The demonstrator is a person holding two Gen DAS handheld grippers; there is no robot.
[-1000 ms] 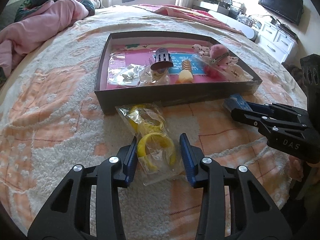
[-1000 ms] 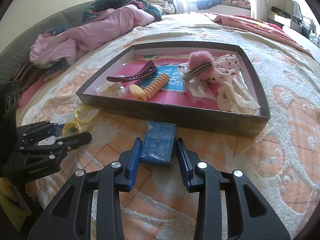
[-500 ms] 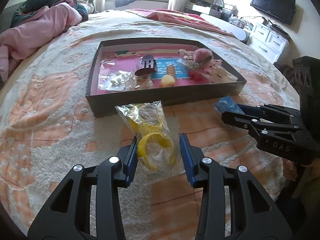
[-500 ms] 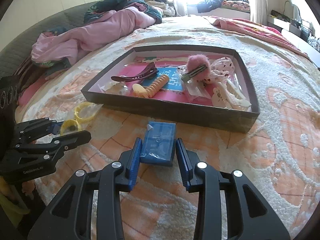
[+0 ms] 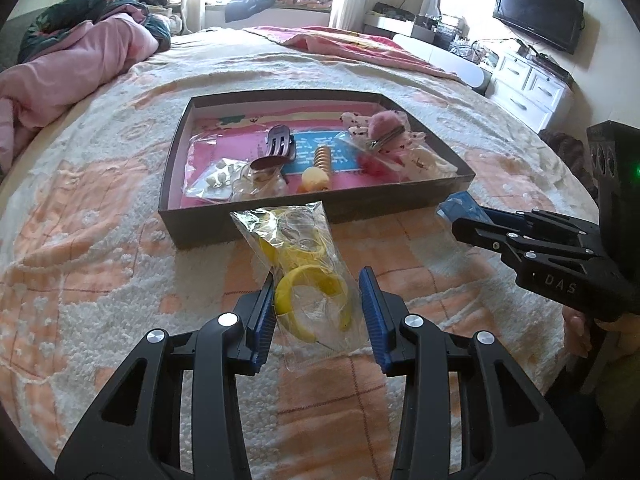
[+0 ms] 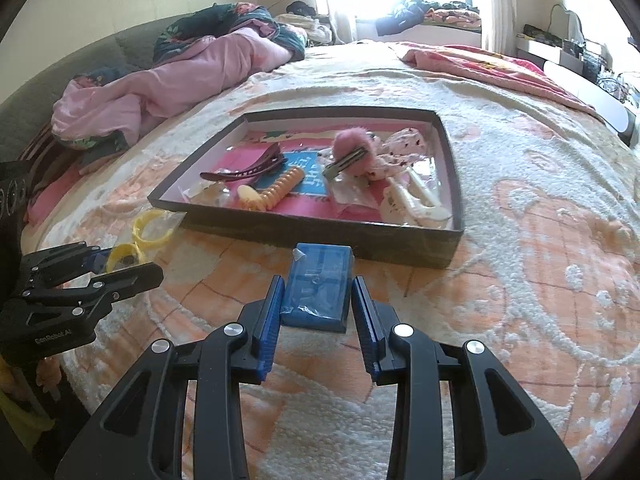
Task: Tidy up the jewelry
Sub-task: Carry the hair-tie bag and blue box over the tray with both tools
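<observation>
A clear bag of yellow bangles (image 5: 306,264) is held between the pads of my left gripper (image 5: 318,312), lifted above the bedspread; it also shows in the right wrist view (image 6: 136,240). My right gripper (image 6: 318,312) is shut on a blue box (image 6: 318,288), lifted in front of the tray; the box tip shows in the left wrist view (image 5: 458,205). The dark tray (image 5: 176,168) ahead holds hair clips, a pink pompom clip (image 5: 384,126), a spiral hair tie (image 5: 322,158) and small bagged items. The tray also shows in the right wrist view (image 6: 320,232).
The tray lies on an orange and cream bedspread (image 5: 100,248). Pink bedding (image 5: 72,60) is heaped at the far left. White drawers (image 5: 532,88) and a TV (image 5: 538,6) stand at the far right beyond the bed.
Both grippers have risen and pulled back a little with their loads, so the tray looks farther away and lower. The bag and the blue box stay gripped.
</observation>
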